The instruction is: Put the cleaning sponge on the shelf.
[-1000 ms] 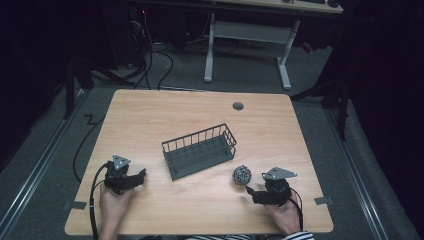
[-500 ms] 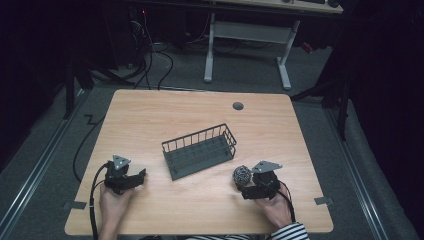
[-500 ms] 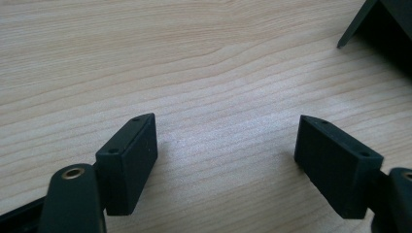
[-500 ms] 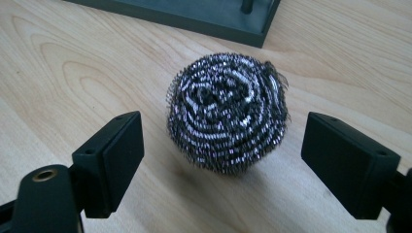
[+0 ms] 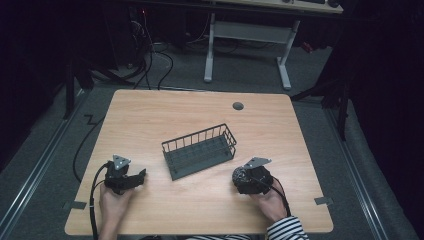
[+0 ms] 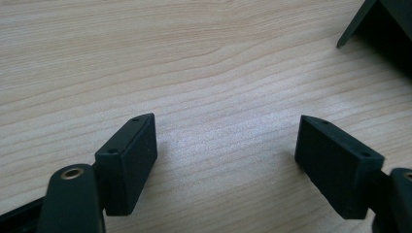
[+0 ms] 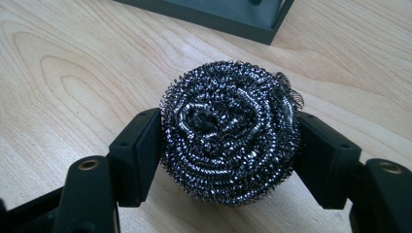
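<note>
Right gripper [image 7: 228, 145] fingers pinched the steel scourer [image 7: 228, 131] on the surface, left gripper [image 6: 226, 160] fingers spread idle; next probably lift into wire basket [image 5: 200, 150].

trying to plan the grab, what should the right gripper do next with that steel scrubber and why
Probably close the fingers a touch more, then lift. In the right gripper view the steel scrubber sits between both fingers and seems to touch them, yet it rests on the table. The right gripper is beside the wire basket, a likely place to drop it. The left gripper is open over bare wood.
</note>
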Tool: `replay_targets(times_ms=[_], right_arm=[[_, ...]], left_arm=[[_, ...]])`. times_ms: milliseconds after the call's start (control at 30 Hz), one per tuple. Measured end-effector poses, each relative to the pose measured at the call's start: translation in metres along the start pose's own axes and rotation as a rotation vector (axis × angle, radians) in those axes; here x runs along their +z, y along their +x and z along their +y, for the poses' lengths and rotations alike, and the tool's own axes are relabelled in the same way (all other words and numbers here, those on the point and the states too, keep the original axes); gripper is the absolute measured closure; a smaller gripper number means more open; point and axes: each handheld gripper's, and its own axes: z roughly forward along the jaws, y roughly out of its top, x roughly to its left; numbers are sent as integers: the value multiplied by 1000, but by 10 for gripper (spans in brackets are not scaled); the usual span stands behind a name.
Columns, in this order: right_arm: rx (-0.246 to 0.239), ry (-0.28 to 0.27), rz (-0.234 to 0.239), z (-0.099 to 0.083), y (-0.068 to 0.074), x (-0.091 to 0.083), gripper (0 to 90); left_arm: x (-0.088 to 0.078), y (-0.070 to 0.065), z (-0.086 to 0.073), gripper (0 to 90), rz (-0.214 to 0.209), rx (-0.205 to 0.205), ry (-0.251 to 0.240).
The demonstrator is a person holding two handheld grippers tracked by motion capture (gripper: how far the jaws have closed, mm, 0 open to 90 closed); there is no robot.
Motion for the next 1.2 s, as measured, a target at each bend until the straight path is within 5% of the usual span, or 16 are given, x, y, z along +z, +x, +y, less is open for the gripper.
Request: replay_targets(times_ms=[500,1200], right_arm=[[-25,-19,43,3,3,-11,360],[-10,-111,108,37,-11,-47,361]], left_arm=[[0,0,0,237,-1,1,0],[0,0,0,232,-3,1,0]])
